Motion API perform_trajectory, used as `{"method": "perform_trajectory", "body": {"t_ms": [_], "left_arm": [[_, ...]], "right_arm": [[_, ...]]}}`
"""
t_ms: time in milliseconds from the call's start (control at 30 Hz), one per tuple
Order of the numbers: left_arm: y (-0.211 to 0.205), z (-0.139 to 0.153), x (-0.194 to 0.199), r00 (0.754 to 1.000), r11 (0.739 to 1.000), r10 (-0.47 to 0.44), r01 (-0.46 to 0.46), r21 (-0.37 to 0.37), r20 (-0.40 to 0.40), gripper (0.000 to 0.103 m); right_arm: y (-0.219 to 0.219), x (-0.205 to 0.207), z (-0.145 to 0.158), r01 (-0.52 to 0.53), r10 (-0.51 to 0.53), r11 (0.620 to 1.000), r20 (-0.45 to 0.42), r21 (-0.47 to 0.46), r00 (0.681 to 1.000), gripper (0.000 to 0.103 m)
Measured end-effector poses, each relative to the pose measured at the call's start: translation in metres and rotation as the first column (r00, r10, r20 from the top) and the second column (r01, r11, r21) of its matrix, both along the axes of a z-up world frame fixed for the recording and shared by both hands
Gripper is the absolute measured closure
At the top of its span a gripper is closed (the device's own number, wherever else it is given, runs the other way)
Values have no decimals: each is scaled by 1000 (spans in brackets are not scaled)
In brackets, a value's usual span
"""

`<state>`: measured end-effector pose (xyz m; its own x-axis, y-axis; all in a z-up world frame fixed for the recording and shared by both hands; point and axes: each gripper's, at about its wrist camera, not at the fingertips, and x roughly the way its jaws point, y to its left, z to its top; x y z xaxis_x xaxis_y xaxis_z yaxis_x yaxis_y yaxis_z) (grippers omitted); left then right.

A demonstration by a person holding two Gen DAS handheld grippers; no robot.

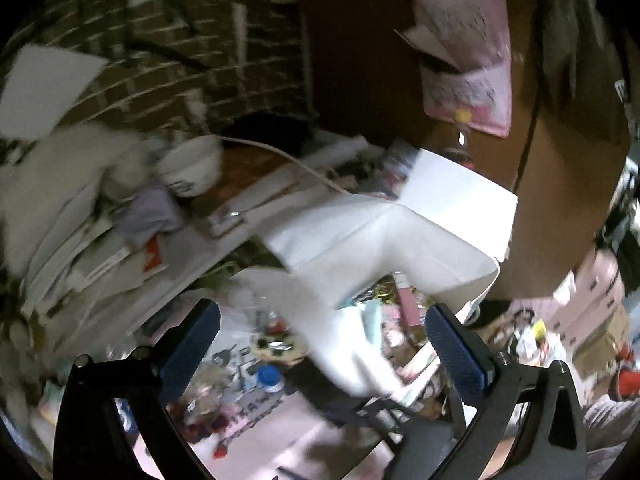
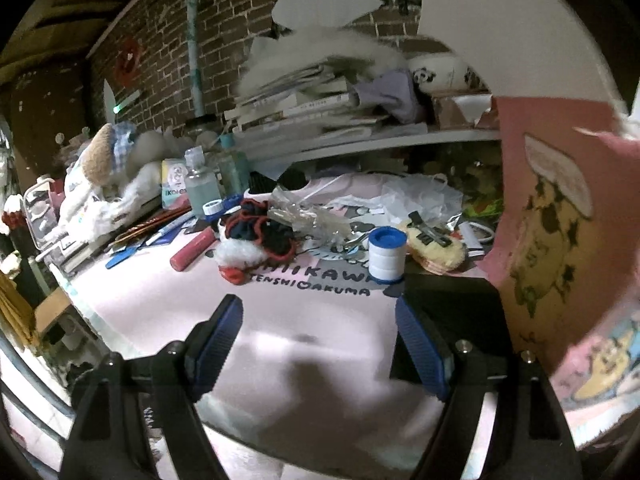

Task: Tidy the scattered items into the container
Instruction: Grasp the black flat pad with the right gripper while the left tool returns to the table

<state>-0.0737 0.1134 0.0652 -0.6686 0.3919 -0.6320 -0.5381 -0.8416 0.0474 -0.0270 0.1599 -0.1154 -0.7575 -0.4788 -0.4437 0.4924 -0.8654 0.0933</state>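
Observation:
My right gripper (image 2: 318, 340) is open and empty, low over the pink desk mat (image 2: 160, 292). Ahead of it lie scattered items: a white roll with a blue cap (image 2: 386, 256), a red tube (image 2: 192, 248), a dark red-edged cloth (image 2: 260, 232), a white fluffy toy (image 2: 240, 254), a yellow fluffy pad with a black clip (image 2: 434, 246) and crumpled clear plastic (image 2: 312, 216). A pink illustrated box (image 2: 560, 220) stands at the right, close by. My left gripper (image 1: 320, 344) is open and empty, high above the mat. The blue-capped roll (image 1: 270, 378) shows far below it.
A white box flap (image 1: 400, 224) fills the middle of the left wrist view. A shelf (image 2: 360, 140) holds stacked books and a panda bowl (image 2: 436, 72). Bottles (image 2: 200, 184), a plush toy (image 2: 112, 160) and pens (image 2: 160, 236) crowd the mat's left side. A brick wall stands behind.

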Motion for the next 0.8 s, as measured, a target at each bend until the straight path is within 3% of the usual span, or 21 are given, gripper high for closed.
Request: {"method": "perform_trajectory", "body": {"t_ms": [133, 300, 400, 533, 800], "left_arm": [[-41, -16, 13, 994, 994, 96, -93, 62, -43, 0], [-87, -57, 18, 970, 968, 242, -244, 64, 29, 0], [-113, -78, 24, 950, 946, 311, -313, 84, 37, 0], [-138, -95, 34, 945, 930, 319, -327, 166, 73, 0], [-148, -112, 41, 941, 922, 328, -337, 188, 81, 0]], "right_arm": [[0, 17, 0, 83, -82, 997, -88, 10, 993, 26], [-4, 29, 0, 164, -158, 986, -167, 28, 973, 27], [-8, 28, -3, 238, -225, 969, -168, 61, 960, 27], [-5, 21, -6, 318, -305, 945, -155, 69, 940, 27], [14, 22, -2, 406, -393, 910, -145, 81, 908, 27]]}}
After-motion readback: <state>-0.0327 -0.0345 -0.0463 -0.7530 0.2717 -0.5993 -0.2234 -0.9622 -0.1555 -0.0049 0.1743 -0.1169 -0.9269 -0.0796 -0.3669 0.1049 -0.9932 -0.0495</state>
